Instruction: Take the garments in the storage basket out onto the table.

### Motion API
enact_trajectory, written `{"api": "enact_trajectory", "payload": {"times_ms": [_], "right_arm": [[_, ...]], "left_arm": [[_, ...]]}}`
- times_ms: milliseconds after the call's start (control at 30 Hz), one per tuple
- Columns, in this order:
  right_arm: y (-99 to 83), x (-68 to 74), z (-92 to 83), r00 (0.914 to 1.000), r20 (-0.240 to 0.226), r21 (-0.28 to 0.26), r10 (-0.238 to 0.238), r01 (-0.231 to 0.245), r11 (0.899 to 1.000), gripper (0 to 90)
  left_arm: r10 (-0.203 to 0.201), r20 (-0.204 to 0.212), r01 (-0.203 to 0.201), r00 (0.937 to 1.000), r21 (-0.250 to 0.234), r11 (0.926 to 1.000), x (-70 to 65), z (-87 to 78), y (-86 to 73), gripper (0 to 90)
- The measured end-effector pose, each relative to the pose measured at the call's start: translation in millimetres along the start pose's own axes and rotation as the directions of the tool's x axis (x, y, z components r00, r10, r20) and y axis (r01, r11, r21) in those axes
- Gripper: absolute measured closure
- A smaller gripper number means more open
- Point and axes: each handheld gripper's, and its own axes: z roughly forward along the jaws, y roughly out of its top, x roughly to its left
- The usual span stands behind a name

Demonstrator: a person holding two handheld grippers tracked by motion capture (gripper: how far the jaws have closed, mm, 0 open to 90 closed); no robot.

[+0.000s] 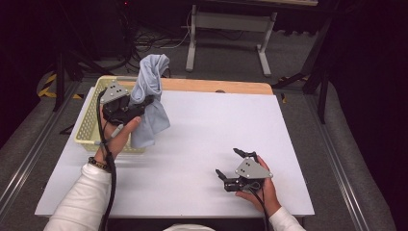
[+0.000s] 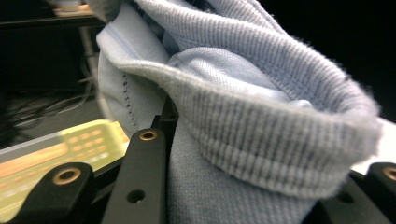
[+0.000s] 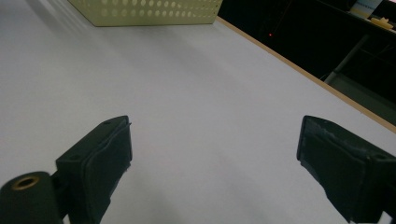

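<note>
Nearest the person, the right hand-held gripper [image 1: 230,166] rests low over the white table [image 1: 202,144], its jaws spread wide with nothing between them; the right gripper view shows bare table surface in the gap. Farther off on the left side, the left hand-held gripper [image 1: 139,103] is clenched on a pale blue cloth [image 1: 150,96] and holds it up in the air, above the near right corner of a yellow perforated basket [image 1: 89,127] that stands at the table's far left edge. The cloth is a soft, light blue knit garment or rag. In the left gripper view its surface [image 2: 261,107] shows fine ribbing, a thick folded band with a slightly fuzzy edge, and a stitched seam with small holes along one fold. From the grip it bunches upward into a rumpled peak, while a longer, smoother part hangs down beside the basket, its lower end near the table. Whether that end touches the table I cannot tell.
</note>
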Motion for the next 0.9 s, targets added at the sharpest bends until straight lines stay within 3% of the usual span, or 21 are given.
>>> {"api": "enact_trajectory", "payload": {"times_ms": [333,900], "right_arm": [[0.1,0.2,-0.6,1.0,0.001,-0.003,-0.002,0.002,1.0,10.9],[-0.8,-1.8,-0.7,1.0,0.006,-0.003,0.005,-0.005,1.0,10.8]], "left_arm": [[0.051,0.112,-0.056,0.9924,0.039,0.9977,-40.8,17.0,-12.3,66.4],[0.085,0.189,-0.1,0.9783,0.069,0.9927,-70.8,33.7,-27.1,66.4]]}}
